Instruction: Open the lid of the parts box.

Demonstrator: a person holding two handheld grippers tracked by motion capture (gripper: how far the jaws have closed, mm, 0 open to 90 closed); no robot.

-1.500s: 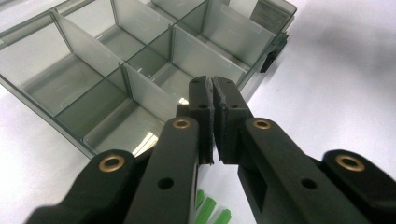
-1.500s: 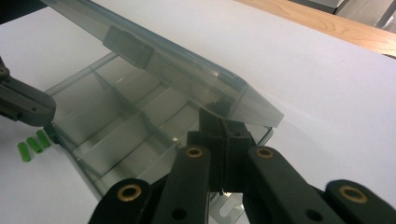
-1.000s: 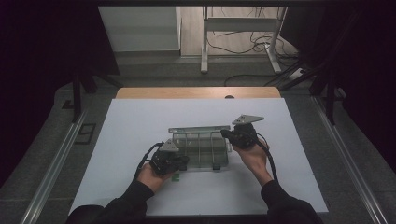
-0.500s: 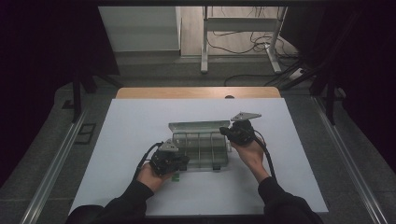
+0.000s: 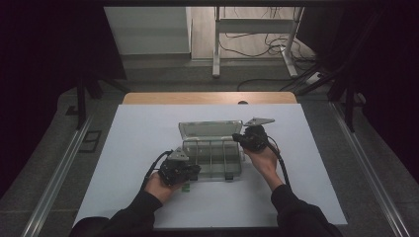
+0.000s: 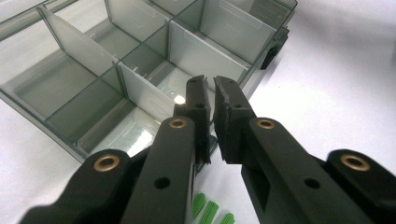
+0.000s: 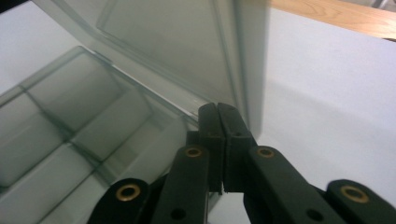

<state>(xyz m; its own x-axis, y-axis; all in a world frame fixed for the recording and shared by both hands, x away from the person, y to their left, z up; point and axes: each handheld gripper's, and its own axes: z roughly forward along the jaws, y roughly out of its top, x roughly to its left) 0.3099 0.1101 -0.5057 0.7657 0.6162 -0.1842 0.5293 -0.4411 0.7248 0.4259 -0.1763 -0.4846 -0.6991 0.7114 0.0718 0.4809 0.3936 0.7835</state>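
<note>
A clear plastic organiser box (image 5: 211, 159) with several divided compartments lies mid-table, its lid (image 5: 210, 129) raised behind it. My left gripper (image 5: 196, 170) rests at the box's near left corner. In the left gripper view its jaws (image 6: 212, 86) stand over the front wall with only a slit between them and nothing gripped. My right gripper (image 5: 237, 138) is at the box's far right end by the lid's edge. In the right gripper view its jaws (image 7: 219, 109) are pressed together beside the lid (image 7: 187, 51). Small green pieces (image 6: 210, 212) lie on the table under the left gripper.
A white sheet (image 5: 143, 133) covers the table, with a wooden edge (image 5: 207, 98) at the back. White surface lies open left and right of the box. Metal rails (image 5: 54, 173) run along both sides on the floor.
The right gripper has shifted slightly left and down, closer to the lid's right edge. The lid shows more of its face than before. The left gripper has stayed put.
</note>
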